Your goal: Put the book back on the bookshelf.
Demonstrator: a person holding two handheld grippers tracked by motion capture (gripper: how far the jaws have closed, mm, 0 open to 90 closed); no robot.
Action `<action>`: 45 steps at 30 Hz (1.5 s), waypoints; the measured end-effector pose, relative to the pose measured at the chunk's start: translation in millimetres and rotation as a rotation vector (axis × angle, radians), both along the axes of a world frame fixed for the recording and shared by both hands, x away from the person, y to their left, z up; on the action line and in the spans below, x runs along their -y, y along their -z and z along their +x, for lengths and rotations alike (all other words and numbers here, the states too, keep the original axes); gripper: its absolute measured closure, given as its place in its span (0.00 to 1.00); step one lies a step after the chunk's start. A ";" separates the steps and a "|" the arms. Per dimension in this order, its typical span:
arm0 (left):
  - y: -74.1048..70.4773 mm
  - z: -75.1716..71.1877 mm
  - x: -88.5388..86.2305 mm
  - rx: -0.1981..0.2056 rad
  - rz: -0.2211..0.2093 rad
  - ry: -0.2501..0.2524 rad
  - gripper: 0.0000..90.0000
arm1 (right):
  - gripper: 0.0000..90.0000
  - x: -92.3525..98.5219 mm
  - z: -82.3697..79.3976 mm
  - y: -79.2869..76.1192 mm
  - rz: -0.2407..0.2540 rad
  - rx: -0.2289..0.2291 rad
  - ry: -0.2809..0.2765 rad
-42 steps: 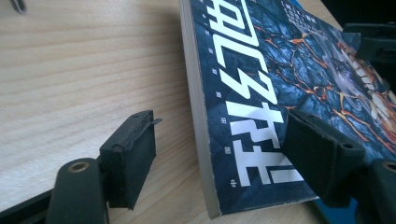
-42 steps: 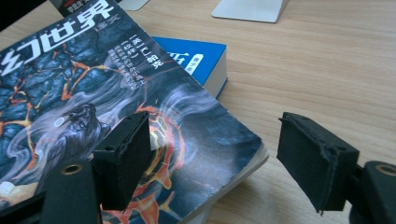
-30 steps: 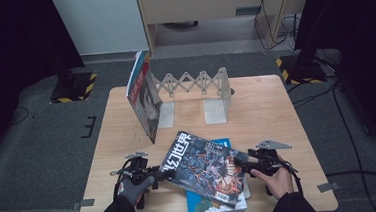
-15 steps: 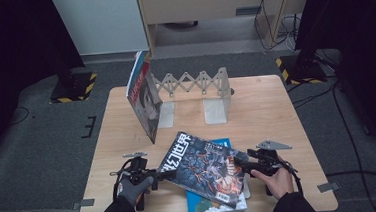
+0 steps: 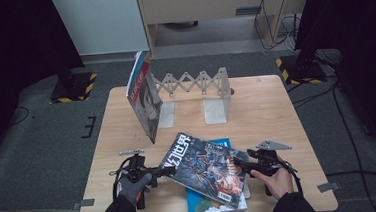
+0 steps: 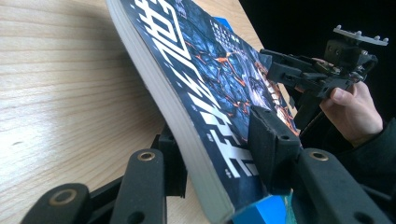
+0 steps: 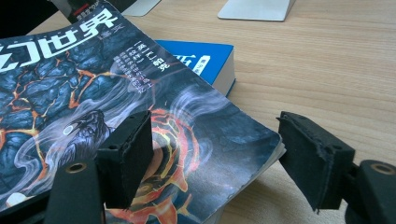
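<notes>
Dark magazine (image 5: 205, 169), clamped at its spine edge by the left gripper (image 6: 215, 154).
Little change is noted from earlier frames; right gripper (image 7: 215, 158) is held open astride the opposite corner, above the blue book (image 7: 205, 58).

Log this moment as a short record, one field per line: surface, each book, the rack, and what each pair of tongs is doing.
surface: wooden table
dark magazine: lies tilted on top of the blue book, near the table's front edge
blue book: flat under the magazine, a corner showing beyond it
upright book: stands leaning at the left end of the rack
rack: grey folding book stand at the back of the table
left tongs: shut on the magazine's edge
right tongs: open, jaws either side of the magazine's corner, not clamping
</notes>
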State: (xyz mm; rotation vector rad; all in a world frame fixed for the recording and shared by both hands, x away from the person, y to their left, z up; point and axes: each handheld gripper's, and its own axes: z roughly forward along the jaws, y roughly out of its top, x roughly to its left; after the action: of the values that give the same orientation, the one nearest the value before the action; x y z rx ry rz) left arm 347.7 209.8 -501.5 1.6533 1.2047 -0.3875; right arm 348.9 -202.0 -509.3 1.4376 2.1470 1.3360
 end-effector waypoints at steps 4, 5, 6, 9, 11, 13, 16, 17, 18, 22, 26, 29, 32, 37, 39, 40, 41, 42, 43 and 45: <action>-0.1 2.2 0.9 -0.026 -0.006 0.010 0.69 | 0.31 0.1 0.1 0.0 0.000 0.001 -0.001; -0.7 2.4 0.9 -0.032 -0.012 0.010 0.69 | 0.31 0.1 0.1 0.0 0.000 0.001 -0.001; -1.9 2.3 1.0 -0.027 -0.009 0.016 0.71 | 0.31 0.2 0.2 0.0 0.000 0.000 -0.002; -7.3 0.8 2.4 -0.011 0.002 0.018 0.72 | 0.31 0.2 0.0 -0.3 -0.001 -0.001 -0.004; -10.8 0.1 2.9 -0.008 -0.003 0.017 0.74 | 0.31 0.3 0.2 -0.5 -0.001 -0.003 -0.006; -14.7 -0.6 3.0 0.004 -0.008 0.020 0.77 | 0.31 0.3 0.2 -1.0 -0.001 -0.003 -0.008; -20.4 -2.0 3.5 0.017 -0.020 0.019 0.80 | 0.31 1.1 0.4 -1.4 0.001 -0.008 -0.008; -22.8 -2.9 4.1 0.015 -0.024 0.013 0.80 | 0.31 1.8 0.6 -1.4 0.000 -0.006 -0.009; -25.6 -3.1 4.3 0.025 -0.025 0.018 0.81 | 0.31 4.0 0.6 -2.0 -0.001 -0.010 -0.002; -35.1 -4.4 5.1 0.043 -0.047 0.020 0.84 | 0.31 10.6 1.4 -2.5 -0.009 -0.002 0.019; -45.1 -4.4 5.8 0.064 -0.054 0.020 0.86 | 0.31 15.8 2.2 -2.9 -0.010 -0.001 0.040; -52.0 -4.2 6.0 0.070 -0.071 0.020 0.88 | 0.30 20.7 2.9 -3.1 -0.022 -0.001 0.060; -58.7 -4.7 5.9 0.080 -0.078 0.021 0.89 | 0.27 26.7 4.5 -1.5 -0.043 0.003 0.090; -73.7 -7.5 7.0 0.112 -0.111 0.027 0.91 | 0.26 36.6 7.0 1.6 -0.077 -0.010 0.122; -82.5 -7.3 7.1 0.134 -0.114 0.024 0.91 | 0.26 41.2 8.2 5.3 -0.104 -0.028 0.134; -82.5 -7.3 7.1 0.134 -0.114 0.024 0.91 | 0.26 41.2 8.2 5.3 -0.104 -0.028 0.134; -84.6 -7.2 7.3 0.127 -0.125 0.016 0.91 | 0.26 42.6 8.6 6.5 -0.111 -0.037 0.138; -86.9 -6.7 7.3 0.131 -0.127 0.015 0.91 | 0.26 45.0 9.6 8.1 -0.137 -0.034 0.132; -89.3 -6.6 7.4 0.144 -0.127 0.010 0.91 | 0.26 45.0 9.6 8.1 -0.137 -0.034 0.132; -93.5 -5.4 7.3 0.148 -0.131 0.003 0.91 | 0.25 46.6 10.6 9.4 -0.158 -0.039 0.133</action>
State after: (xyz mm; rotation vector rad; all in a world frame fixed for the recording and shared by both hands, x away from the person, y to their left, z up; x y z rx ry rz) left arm 342.4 202.5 -408.0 1.5428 1.0453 -0.3323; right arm 359.4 -248.6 -518.7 1.5238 2.0873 1.0762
